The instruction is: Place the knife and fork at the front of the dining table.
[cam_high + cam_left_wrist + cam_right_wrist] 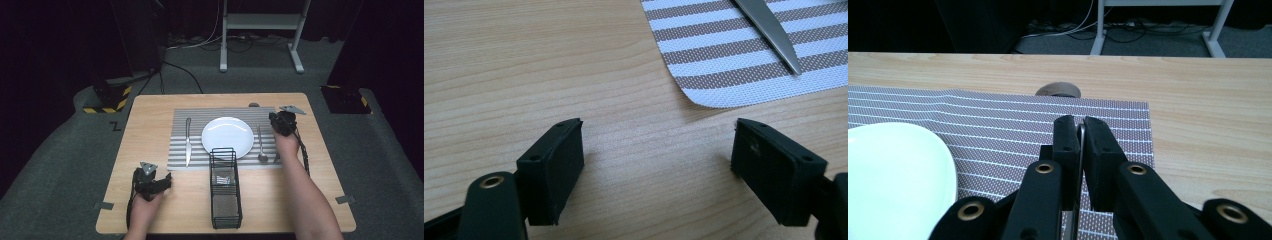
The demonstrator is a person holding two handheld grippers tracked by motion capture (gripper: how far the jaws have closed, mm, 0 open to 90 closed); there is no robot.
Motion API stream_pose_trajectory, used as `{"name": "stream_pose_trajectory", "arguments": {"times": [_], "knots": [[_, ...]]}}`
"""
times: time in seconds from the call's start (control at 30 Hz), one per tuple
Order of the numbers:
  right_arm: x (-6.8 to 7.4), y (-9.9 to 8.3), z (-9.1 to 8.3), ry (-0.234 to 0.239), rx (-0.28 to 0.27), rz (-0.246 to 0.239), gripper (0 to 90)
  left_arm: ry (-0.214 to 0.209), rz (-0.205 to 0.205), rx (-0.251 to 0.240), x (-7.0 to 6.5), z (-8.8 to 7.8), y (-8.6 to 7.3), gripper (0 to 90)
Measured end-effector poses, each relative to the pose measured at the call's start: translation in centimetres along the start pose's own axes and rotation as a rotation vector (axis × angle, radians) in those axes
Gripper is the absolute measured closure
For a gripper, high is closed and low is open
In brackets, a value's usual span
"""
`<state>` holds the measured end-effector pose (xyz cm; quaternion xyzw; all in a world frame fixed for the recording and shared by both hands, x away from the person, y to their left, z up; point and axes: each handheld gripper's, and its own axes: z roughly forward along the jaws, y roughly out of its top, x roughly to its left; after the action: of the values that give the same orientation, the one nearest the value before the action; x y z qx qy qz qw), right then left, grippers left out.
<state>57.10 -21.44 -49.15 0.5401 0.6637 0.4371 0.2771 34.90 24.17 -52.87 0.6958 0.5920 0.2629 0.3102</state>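
While the left gripper (656, 170) gapes over bare wood, the right gripper (1081, 131) pinches cutlery (1080, 150)

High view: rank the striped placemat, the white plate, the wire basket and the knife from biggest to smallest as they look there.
1. striped placemat, clearly the largest.
2. white plate and wire basket: close in apparent size, and the basket sits nearer the camera, so their order is unsure.
3. knife, thinnest and smallest.
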Motion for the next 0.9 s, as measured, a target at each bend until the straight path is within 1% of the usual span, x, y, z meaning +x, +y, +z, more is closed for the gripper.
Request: {"name": "stream_pose_trajectory", "arguments": {"times": [0.13, 0.33, 0.53, 0.57, 0.6, 0.63, 0.7, 0.83, 0.9], "knots": [[-0.1, 0.0, 0.1, -0.007, 0.010, 0.009, 84.1, 0.000, -0.001, 0.000, 0.0, 0.0, 0.0, 21.0], [0.0, 0.1, 0.4, -0.018, 0.036, -0.003, 84.1, -0.001, 0.000, 0.000, 0.0, 0.0, 0.0, 20.9], [-0.1, 0.1, 0.4, -0.018, 0.043, -0.005, 83.5, -0.001, 0.000, 0.000, 0.0, 0.0, 0.0, 20.9], [-0.1, 0.1, 0.3, -0.020, 0.042, -0.008, 82.7, -0.001, 0.000, 0.000, 0.0, 0.0, 0.0, 20.9], [-0.1, 0.1, 0.2, -0.027, 0.041, -0.010, 79.9, -0.001, 0.000, 0.000, 0.0, 0.0, 0.0, 20.9], [-0.1, 0.2, 0.1, -0.027, 0.033, -0.013, 77.3, -0.001, 0.000, 0.000, 0.0, 0.0, 0.0, 20.9], [-0.1, 0.5, -0.2, -0.024, 0.025, -0.010, 74.9, -0.001, 0.001, 0.000, 0.0, 0.0, 0.0, 21.0], [0.2, 0.7, -0.9, -0.039, 0.026, -0.035, 74.9, -0.001, 0.001, 0.001, 0.0, 0.0, 0.0, 21.0], [0.3, 0.6, -1.4, -0.038, 0.018, -0.038, 75.3, -0.001, 0.001, 0.001, 0.0, 0.0, 0.0, 20.9]]}}
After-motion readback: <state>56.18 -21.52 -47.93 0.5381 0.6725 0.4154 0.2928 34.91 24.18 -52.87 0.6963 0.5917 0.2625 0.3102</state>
